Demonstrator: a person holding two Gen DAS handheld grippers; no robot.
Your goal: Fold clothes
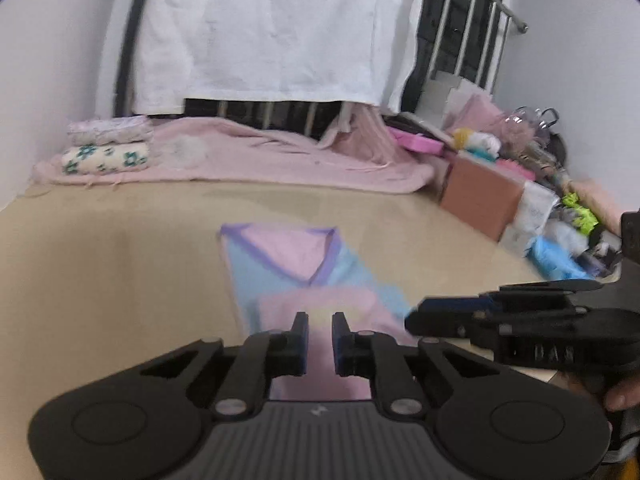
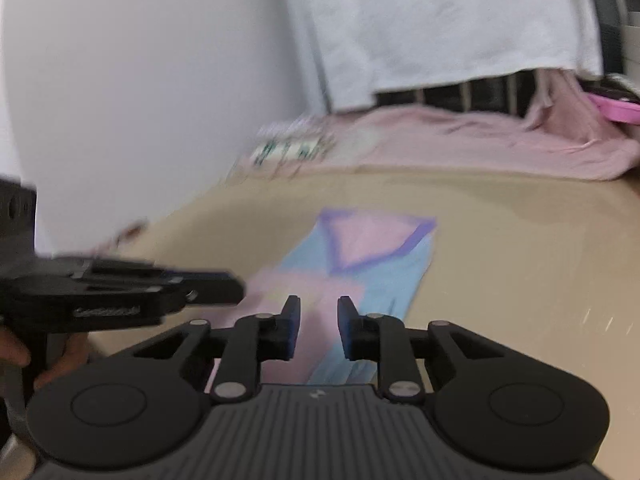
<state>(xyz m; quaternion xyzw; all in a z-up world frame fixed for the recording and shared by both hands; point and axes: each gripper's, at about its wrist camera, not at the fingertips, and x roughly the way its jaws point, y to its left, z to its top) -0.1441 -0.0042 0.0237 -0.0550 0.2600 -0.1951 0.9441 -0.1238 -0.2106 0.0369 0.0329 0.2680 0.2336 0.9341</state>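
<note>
Folded garment (image 1: 304, 280) in pale blue and pink with a purple V-neck trim, lying flat near the middle of the tan surface (image 1: 120, 240), neckline toward the far edge. Left gripper (image 1: 320, 324) poised over the garment's near pink end, jaws narrowly parted with pink cloth showing through the gap, nothing pinched between them. Right gripper (image 2: 319, 308) likewise above the near end, jaws a little apart and empty, blue and pink fabric visible beyond and below the fingertips. Right gripper also seen side-on in the left view (image 1: 500, 320), just beside the garment's right edge (whether touching the cloth, cannot tell through the blur). Along the far edge, a rumpled pink blanket (image 1: 260, 156) with folded floral cloths (image 1: 106, 146) stacked at the far left corner. Boxes and clutter (image 1: 520, 184) piled along the right edge.
</note>
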